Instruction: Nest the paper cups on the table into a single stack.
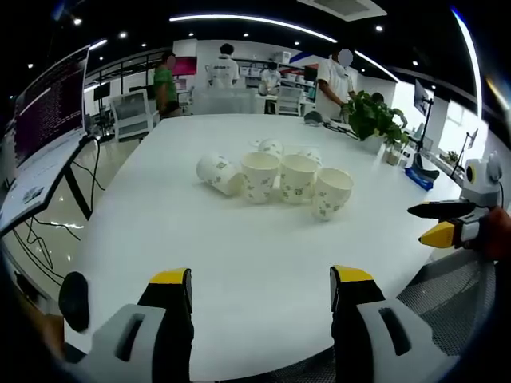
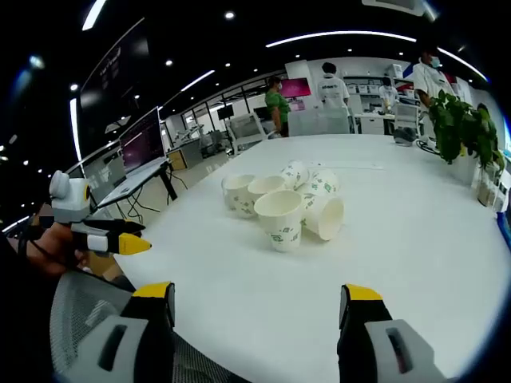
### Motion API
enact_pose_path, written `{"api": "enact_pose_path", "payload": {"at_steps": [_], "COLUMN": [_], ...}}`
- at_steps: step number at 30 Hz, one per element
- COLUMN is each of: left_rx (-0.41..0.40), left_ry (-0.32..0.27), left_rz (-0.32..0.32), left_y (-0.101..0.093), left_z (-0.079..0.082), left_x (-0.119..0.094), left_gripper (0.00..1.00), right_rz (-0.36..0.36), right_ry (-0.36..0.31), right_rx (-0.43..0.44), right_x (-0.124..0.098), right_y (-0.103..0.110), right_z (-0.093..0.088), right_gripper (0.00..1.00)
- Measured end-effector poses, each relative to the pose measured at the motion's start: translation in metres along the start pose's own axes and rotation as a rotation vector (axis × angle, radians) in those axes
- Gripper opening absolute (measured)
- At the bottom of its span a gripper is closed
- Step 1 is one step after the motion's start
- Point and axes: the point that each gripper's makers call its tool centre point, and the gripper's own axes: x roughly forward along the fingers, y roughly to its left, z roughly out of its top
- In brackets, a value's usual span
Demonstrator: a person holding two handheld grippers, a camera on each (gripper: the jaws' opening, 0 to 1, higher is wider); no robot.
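Hovering short of the paper cups [image 1: 275,177] clustered mid-table [image 1: 239,255], the left gripper [image 1: 261,289] and right gripper [image 2: 255,305] are both gaping wide, holding nothing; several cups are lying tipped and touching, so a careless reach is risking rolling or crushing them

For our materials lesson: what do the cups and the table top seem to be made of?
Cups: apparently paper, matte white with small green prints, thin rolled rims.
Table top: smooth white, likely laminate or painted board; its faint sheen from the ceiling lights leaves this open.
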Motion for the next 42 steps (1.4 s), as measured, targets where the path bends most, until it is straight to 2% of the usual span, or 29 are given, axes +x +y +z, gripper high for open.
{"api": "enact_pose_path", "payload": {"at_steps": [42], "left_rx": [0.009], "left_ry": [0.002], "left_rz": [-0.002], "left_y": [-0.0016], "left_z": [0.0002], "left_x": [-0.0001], "left_gripper": [0.69], "right_rz": [0.003], "right_ry": [0.008], "right_rx": [0.000], "right_x": [0.0008], "right_y": [0.0006], "right_z": [-0.0015], "right_gripper": [0.86]}}
